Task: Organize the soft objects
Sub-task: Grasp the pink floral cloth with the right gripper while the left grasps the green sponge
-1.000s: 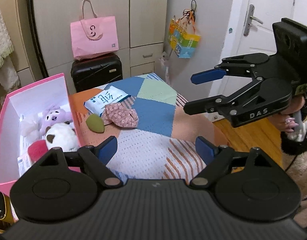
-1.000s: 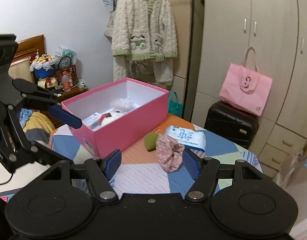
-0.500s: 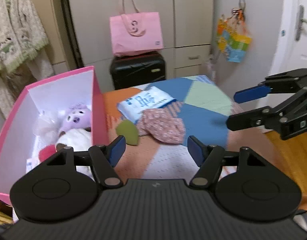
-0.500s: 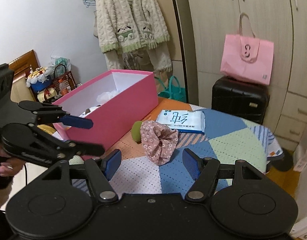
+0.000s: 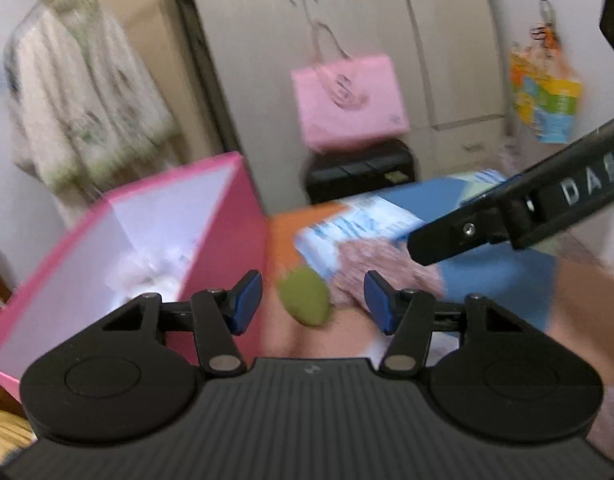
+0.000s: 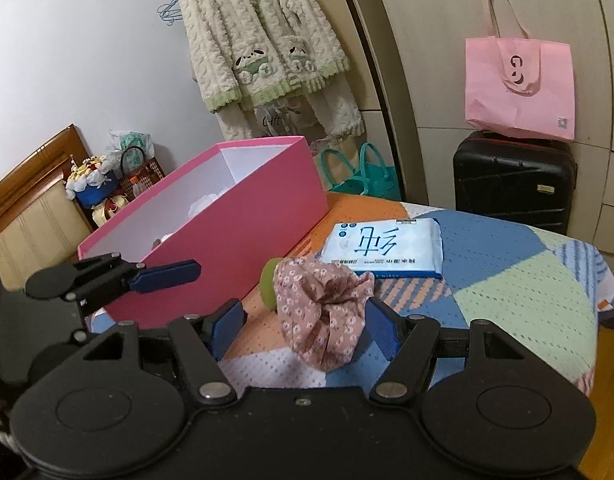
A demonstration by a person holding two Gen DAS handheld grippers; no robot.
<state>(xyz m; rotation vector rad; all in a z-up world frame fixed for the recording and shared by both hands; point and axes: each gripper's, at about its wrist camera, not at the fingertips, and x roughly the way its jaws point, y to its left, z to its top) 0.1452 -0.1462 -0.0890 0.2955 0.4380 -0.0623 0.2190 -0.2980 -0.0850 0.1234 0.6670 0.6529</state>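
Left gripper (image 5: 313,300) jaws closing, nothing pinched, green sponge (image 5: 305,297) seemingly just ahead. Right gripper (image 6: 305,328) jaws spread, scrunchie (image 6: 327,312) between, unpinched, mid-bench beside pink box (image 6: 243,232).

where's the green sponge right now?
On the tablecloth, between the pink box and the floral scrunchie; in the right wrist view the scrunchie half hides the green sponge, while the left wrist view shows it whole, ahead of the left gripper.
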